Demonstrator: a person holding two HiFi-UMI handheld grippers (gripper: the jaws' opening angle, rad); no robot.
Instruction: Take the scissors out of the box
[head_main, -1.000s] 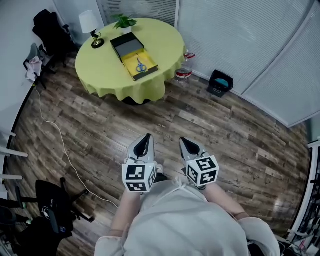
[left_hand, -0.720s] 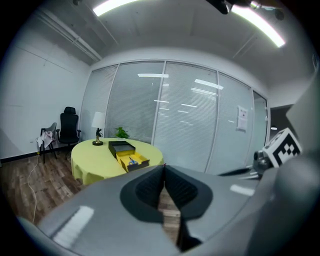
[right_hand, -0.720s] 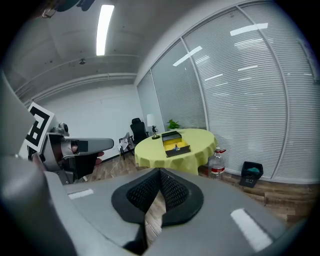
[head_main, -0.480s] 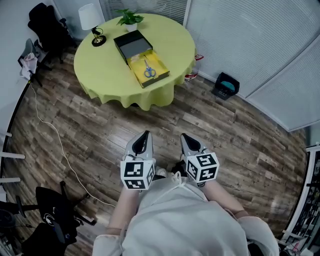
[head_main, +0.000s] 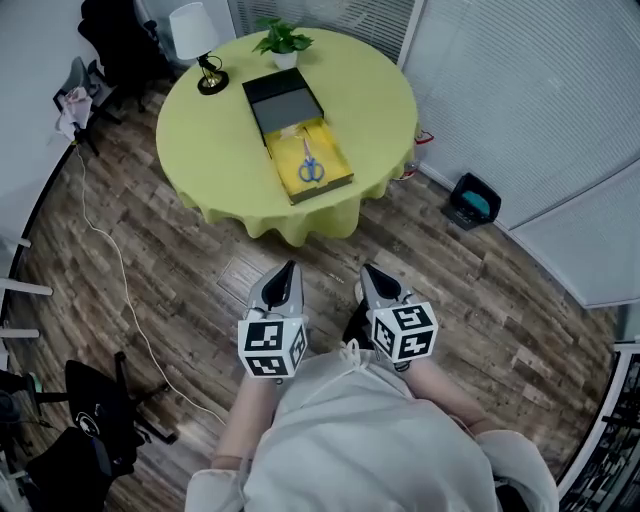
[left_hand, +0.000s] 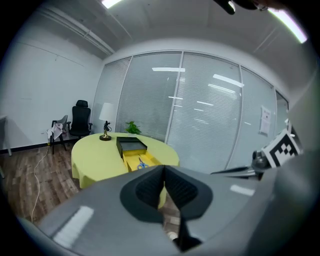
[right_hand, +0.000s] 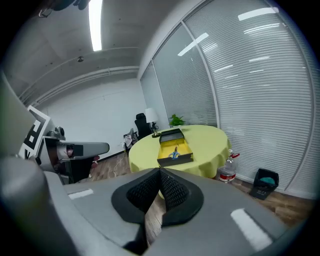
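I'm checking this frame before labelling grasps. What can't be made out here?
1. Scissors: too small in every view to tell whether the blades are shut.
2. Box: in the right gripper view its near wall hides part of the floor.
3. Table base: hidden by the yellow cloth, head view.
4. Hands: covered by the left gripper and right gripper bodies, head view.

Bright, even indoor light; ceiling strip light (right_hand: 95, 25) glares; gripper views fisheye-warped, dark corners, foreground blurred.
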